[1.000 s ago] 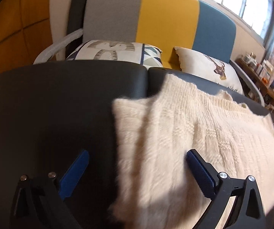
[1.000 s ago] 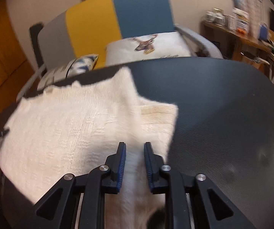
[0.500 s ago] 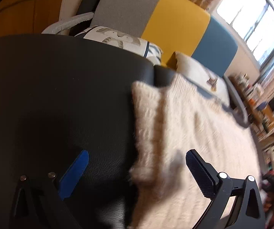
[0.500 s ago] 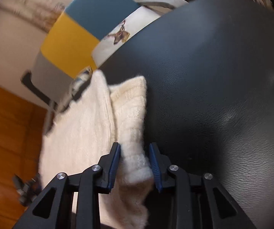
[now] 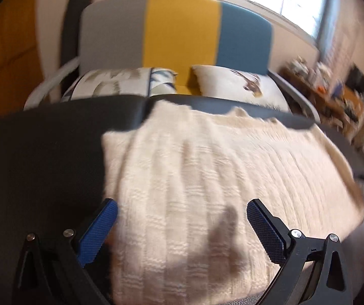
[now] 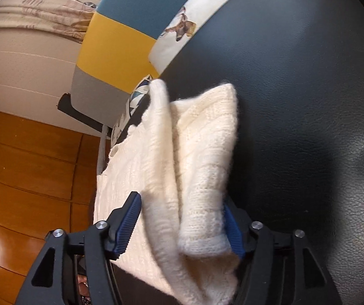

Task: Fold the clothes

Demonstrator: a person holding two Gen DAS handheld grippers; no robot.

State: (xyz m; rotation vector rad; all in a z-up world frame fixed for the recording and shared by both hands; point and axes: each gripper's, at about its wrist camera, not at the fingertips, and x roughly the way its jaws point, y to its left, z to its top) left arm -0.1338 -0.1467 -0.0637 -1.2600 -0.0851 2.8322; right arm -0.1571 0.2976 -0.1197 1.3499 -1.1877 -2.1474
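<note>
- Sweater lies flat on the black worktop; right side is bunched and lifted.
- Right claw is part-open around that thick fold; it looks pinched, but I can't tell for sure.
- Left claw is wide open and empty over the near hem.
- Carry the fold across low, and pin the hem with the left claw to stop it dragging.

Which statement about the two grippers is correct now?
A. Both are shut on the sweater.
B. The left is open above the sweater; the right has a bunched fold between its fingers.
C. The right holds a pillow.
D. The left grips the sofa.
B: the left gripper is spread wide over the flat sweater, while the right gripper has a thick fold of it between its fingers.
</note>
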